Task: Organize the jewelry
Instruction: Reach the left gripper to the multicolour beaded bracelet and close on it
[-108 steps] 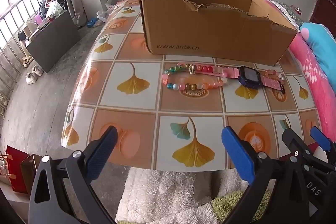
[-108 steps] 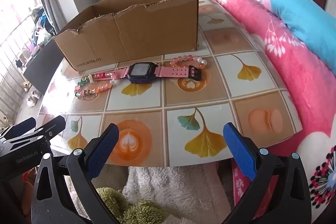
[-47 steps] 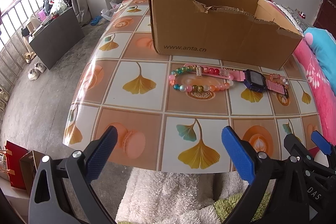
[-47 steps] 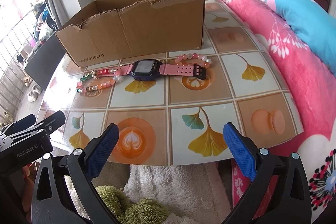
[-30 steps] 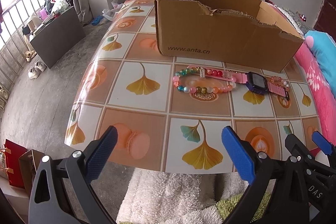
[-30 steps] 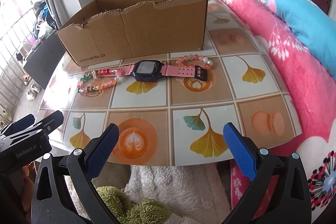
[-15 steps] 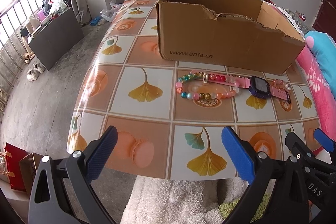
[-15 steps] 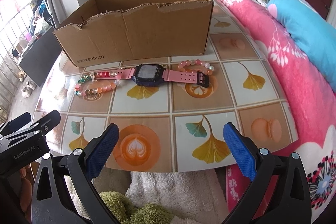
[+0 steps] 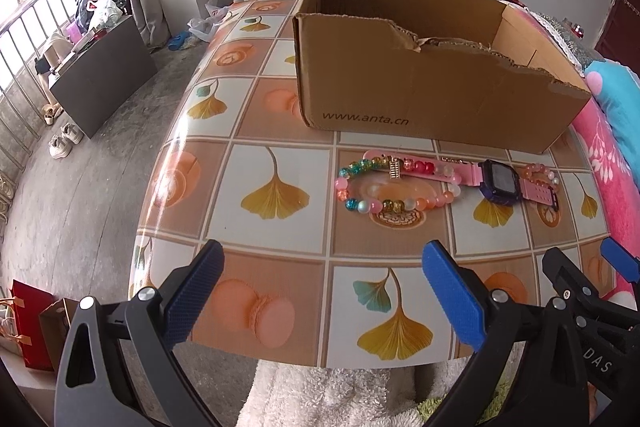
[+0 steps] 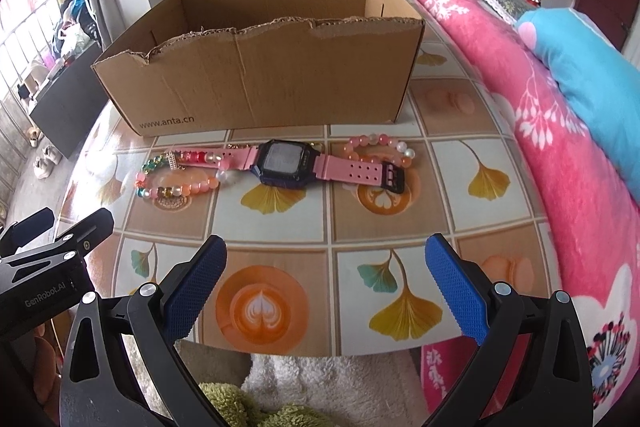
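— Pink strap, dark face: the watch [image 10: 286, 165] lies flat on the tabletop [image 10: 276, 231], straight ahead of my right gripper [image 10: 326, 285] and well beyond its tips. Its band runs crosswise, so I judge a pinch across the strap is the easy way in.

— And the beads?

— The multicoloured bracelet [image 9: 394, 185] sits ahead of my left gripper [image 9: 320, 293] and a bit off to its right, one end touching or overlapping the watch strap. A smaller pink bead bracelet [image 10: 380, 147] lies at the buckle end, forward and right of the right gripper, partly under the strap as far as I can tell.

— Where are they meant to go?

— My guess is the cardboard box [image 10: 272, 83] just behind the row. It stands open-topped with a torn near wall, close enough that each piece only needs lifting over the edge. Nothing is in it that I can see from here.

— Claws?

— Both are spread wide and carry nothing, blue pads [image 10: 200, 285] apart, hanging over the near edge of the table. In the left view I see the right gripper just off to the right side, so they work side by side, one per end of the row.

— Any risk?

— Because the pieces overlap, lifting the watch may drag a bracelet along.
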{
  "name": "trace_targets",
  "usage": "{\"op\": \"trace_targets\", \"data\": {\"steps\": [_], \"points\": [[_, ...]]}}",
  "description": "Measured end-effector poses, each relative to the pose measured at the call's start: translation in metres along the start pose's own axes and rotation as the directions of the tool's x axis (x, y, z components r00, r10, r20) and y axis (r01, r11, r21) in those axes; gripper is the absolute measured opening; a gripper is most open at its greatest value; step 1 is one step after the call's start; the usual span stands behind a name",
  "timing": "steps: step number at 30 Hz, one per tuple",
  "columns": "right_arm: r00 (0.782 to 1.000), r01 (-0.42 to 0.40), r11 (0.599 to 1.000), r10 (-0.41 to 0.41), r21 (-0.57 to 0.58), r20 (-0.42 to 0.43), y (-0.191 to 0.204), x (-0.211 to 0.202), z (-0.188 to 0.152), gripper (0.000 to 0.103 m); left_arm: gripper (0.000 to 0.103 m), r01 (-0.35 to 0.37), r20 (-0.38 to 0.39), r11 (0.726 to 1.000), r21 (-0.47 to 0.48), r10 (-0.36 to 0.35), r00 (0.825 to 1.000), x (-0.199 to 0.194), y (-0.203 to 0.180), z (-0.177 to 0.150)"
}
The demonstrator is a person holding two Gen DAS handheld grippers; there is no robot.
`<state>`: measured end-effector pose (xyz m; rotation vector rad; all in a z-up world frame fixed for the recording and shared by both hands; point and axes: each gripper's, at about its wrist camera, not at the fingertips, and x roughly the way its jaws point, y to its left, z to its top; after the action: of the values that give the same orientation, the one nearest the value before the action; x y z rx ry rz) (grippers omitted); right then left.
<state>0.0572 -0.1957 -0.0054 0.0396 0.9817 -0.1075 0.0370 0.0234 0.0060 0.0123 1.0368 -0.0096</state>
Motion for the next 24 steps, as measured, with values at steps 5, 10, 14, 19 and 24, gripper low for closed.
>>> {"op": "trace_targets", "data": {"steps": [5,10,14,19,24], "points": [[1.000,0.005,1.000,-0.006,-0.008,-0.010,0.002,0.006,0.008,0.096,0.097,0.000,-0.018,1.000,0.005,0.000,1.000,0.010,-0.001,0.005],[0.999,-0.013,1.000,0.013,-0.007,-0.040,-0.002,0.016,0.011,0.096,0.097,-0.029,-0.035,0.998,0.050,0.031,0.999,0.028,-0.003,0.002],[0.997,-0.038,0.999,0.039,0.010,-0.070,-0.015,0.026,0.006,0.096,0.097,-0.053,-0.029,0.994,0.099,0.056,0.998,0.039,-0.001,-0.007],[0.997,-0.042,0.999,0.044,0.026,-0.065,-0.032,0.030,0.003,0.096,0.097,-0.040,-0.052,0.989,0.140,0.048,0.998,0.050,0.005,-0.016],[0.996,-0.086,0.995,0.087,0.047,-0.029,-0.044,0.030,0.013,0.096,0.097,0.040,-0.085,0.994,0.098,-0.032,0.996,0.056,0.019,-0.014]]}}
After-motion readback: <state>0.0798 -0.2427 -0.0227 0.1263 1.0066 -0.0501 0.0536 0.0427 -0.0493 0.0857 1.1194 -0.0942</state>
